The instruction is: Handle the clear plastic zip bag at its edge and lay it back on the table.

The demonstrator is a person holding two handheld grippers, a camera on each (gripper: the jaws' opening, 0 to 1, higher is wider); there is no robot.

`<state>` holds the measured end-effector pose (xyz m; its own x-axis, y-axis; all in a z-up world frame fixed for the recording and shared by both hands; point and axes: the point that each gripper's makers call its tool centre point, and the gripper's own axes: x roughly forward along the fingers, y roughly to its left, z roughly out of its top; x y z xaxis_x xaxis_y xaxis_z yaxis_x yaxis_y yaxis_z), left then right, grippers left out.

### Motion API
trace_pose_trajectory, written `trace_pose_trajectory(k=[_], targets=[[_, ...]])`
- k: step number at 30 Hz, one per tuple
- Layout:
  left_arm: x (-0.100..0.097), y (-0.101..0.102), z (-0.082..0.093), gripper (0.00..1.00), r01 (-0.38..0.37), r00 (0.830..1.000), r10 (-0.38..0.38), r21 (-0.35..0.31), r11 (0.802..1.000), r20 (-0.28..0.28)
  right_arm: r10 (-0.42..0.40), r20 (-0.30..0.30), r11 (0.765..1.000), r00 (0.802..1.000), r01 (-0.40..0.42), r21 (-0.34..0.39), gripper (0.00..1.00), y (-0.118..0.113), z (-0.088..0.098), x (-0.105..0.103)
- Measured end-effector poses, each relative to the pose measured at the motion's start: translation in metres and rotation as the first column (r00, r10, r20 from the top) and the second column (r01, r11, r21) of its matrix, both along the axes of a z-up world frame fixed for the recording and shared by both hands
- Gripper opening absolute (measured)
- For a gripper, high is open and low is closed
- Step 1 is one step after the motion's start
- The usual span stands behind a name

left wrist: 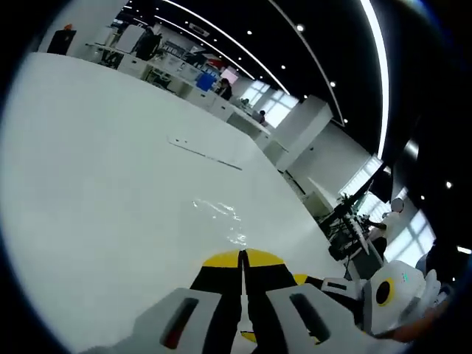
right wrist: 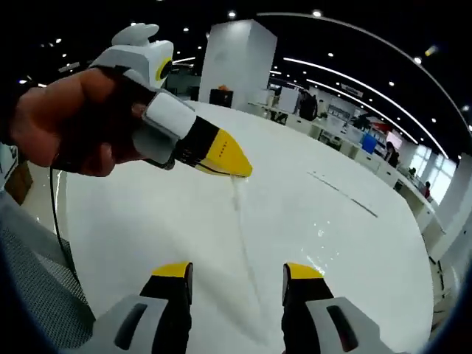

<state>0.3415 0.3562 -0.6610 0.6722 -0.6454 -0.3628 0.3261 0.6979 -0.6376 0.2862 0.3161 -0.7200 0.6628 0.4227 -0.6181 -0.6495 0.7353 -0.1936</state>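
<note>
Right gripper view: the left gripper [right wrist: 240, 171] is clenched on the clear zip bag [right wrist: 247, 243] edge, lifted above the white table [right wrist: 354, 243]. The right gripper [right wrist: 237, 279] is seen released, near. Desks [left wrist: 184, 81] and ceiling light strips [left wrist: 380, 66] are seen far off.

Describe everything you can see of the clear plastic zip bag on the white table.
The clear plastic zip bag is thin, transparent film, nearly invisible but for glints and wrinkles. In the right gripper view, the shut left gripper pinches its edge, lifting that end while the rest trails down onto the white table. The open right gripper straddles it without touching. In the left gripper view, its crinkled sheen lies ahead of the gripper.
</note>
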Motion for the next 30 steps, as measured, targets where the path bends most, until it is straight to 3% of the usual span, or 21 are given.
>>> trace_pose_trajectory(k=[4,7,11,17,22,30], targets=[[-0.007,-0.002,0.004,0.00,0.002,1.000,-0.002,0.000,1.000,0.008,0.024,0.022,0.999,0.999,-0.023,-0.027,0.35,0.006,0.001,0.001],[-0.007,0.001,0.004,0.00,0.000,1.000,0.000,-0.001,1.000,0.013,0.029,0.039,0.999,0.999,-0.028,-0.046,0.23,0.005,0.006,-0.001],[-0.010,0.008,0.010,0.00,-0.016,1.000,0.016,-0.008,1.000,0.019,0.033,0.043,0.998,0.999,-0.030,-0.060,0.19,0.004,0.007,0.001],[-0.015,0.021,0.010,0.00,-0.046,0.999,0.046,-0.005,0.999,0.016,0.046,0.062,0.997,0.997,-0.042,-0.068,0.05,0.006,0.017,-0.002],[-0.019,0.028,0.011,0.00,-0.061,0.998,0.062,-0.007,0.998,0.012,0.090,0.073,0.992,0.993,-0.083,-0.099,0.00,0.011,0.017,-0.002],[-0.026,0.039,0.004,0.02,-0.052,0.999,0.052,-0.002,0.999,0.015,0.124,0.074,0.986,0.989,-0.115,-0.121,0.00,0.014,0.014,-0.003]])
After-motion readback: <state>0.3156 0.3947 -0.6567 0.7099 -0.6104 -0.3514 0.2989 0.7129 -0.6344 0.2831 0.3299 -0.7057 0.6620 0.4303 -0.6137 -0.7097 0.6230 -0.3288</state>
